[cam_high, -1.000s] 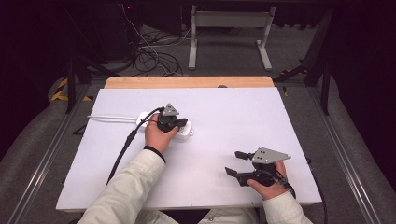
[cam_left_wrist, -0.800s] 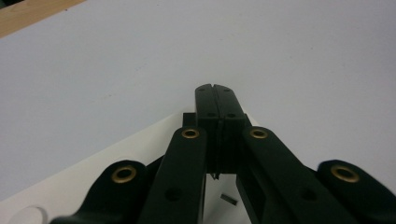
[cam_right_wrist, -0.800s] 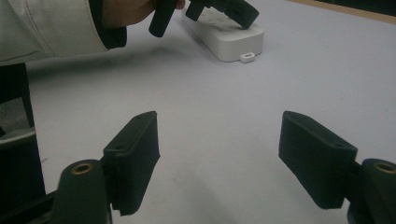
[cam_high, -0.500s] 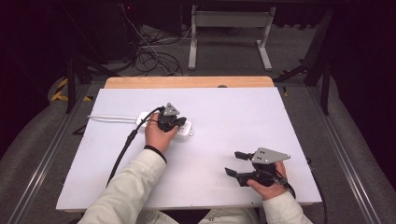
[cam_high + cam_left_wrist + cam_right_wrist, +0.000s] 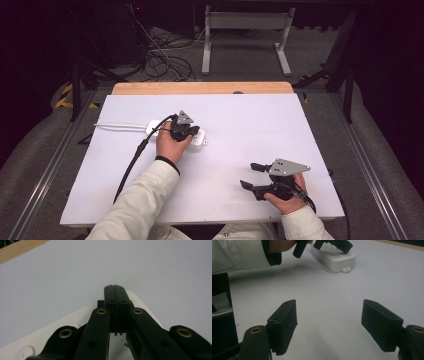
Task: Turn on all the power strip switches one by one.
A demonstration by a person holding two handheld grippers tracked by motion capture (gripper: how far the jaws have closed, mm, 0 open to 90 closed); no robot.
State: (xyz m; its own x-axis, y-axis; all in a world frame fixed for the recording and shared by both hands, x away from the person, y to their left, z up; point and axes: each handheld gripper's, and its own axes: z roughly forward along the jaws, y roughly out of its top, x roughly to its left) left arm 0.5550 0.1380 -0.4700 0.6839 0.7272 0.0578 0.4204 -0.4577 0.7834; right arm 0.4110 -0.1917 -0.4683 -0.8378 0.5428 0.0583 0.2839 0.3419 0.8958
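A white power strip (image 5: 200, 139) lies left of centre on the white table (image 5: 260, 120). Its white cord (image 5: 120, 126) runs off to the left. My left gripper (image 5: 193, 133) rests on top of the strip, held from behind by a hand. In the left gripper view its jaws (image 5: 114, 288) are pressed together, pointing over the strip's rounded end (image 5: 62, 322), and nothing shows between them. My right gripper (image 5: 248, 175) sits low near the table's front right, open. Its pads (image 5: 284, 325) stand wide apart with bare table between them, facing the strip (image 5: 337, 261).
A wooden strip (image 5: 200, 88) borders the table's far edge. The left gripper's black cable (image 5: 131, 165) trails toward the front left. A white sleeve (image 5: 239, 253) crosses the upper left of the right gripper view. Loose cables (image 5: 165, 62) and a metal stand (image 5: 245, 22) sit on the floor beyond.
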